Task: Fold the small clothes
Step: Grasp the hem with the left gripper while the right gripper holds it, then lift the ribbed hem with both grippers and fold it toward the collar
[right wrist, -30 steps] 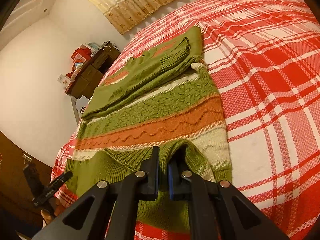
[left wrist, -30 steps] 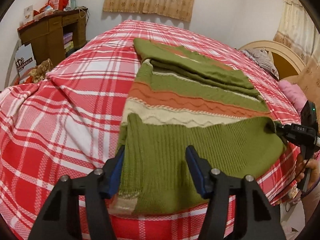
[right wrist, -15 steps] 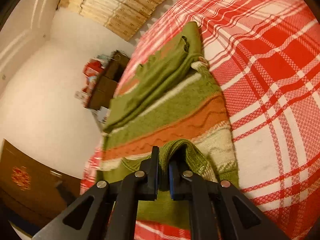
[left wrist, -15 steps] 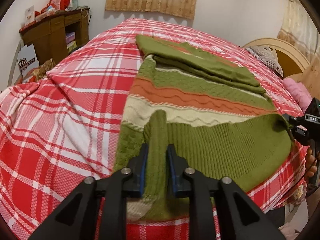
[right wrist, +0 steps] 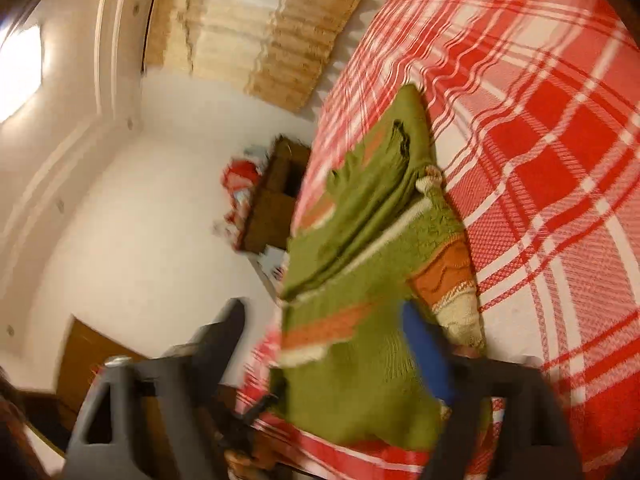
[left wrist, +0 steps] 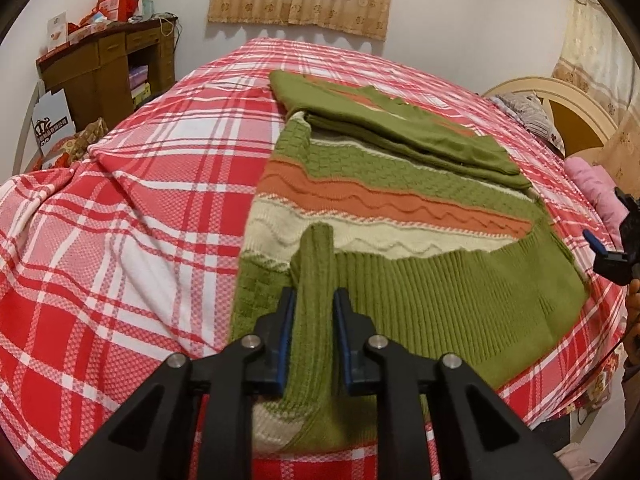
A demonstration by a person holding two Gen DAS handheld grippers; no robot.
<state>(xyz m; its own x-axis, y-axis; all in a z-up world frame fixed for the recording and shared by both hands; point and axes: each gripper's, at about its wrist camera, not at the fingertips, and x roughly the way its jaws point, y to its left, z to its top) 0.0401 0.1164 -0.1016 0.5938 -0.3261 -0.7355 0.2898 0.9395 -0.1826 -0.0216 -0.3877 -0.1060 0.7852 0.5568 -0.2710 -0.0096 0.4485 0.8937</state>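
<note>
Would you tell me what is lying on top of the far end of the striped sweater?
A folded green layer of the knit lies across the striped sweater at its far end, with orange patches showing. Whatever pattern lies beneath that fold is covered.

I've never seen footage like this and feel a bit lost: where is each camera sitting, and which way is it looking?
Left wrist view: rides on the left tongs, looking down across the bed at the knitted sweater; its fingers pinch a green fold. The right tongs and a hand show at the right edge.
Right wrist view: rides on the right tongs, tilted and blurred, facing along the sweater towards wall and curtain; its jaws are opening.
Both views share the sweater, bed, curtain and wooden cabinet.
</note>
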